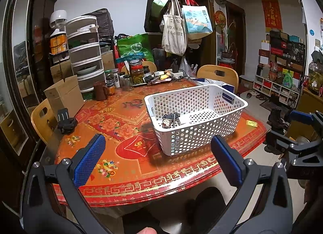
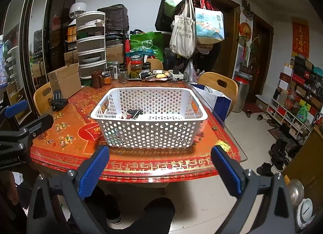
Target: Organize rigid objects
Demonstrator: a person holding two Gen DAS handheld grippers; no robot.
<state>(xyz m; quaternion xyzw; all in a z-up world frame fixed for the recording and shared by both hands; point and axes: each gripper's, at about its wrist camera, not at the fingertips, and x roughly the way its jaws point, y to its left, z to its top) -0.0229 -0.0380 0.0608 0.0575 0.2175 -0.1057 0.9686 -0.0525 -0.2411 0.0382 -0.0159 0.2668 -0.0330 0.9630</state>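
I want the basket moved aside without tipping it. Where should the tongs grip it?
Probably the white basket's near long rim, from the table's front edge. That rolled lip faces both open tongs, right and left, unobstructed, and the perforated wall beneath is thin enough to pinch.

Surface (image 2: 141, 165): red-orange floral cover under glossy sheet, gold fret border along near edge. White perforated basket (image 2: 149, 133) stands near centre-front. Black mount (image 2: 57, 101) rests at left edge, beside open cardboard box (image 2: 64, 80). Brown mug (image 2: 97, 79), jars (image 2: 123, 75) and stacked food cover (image 2: 91, 52) line far side, with power strip (image 2: 176, 75) further right. Small yellow card (image 2: 223, 145) lies at front-right corner.
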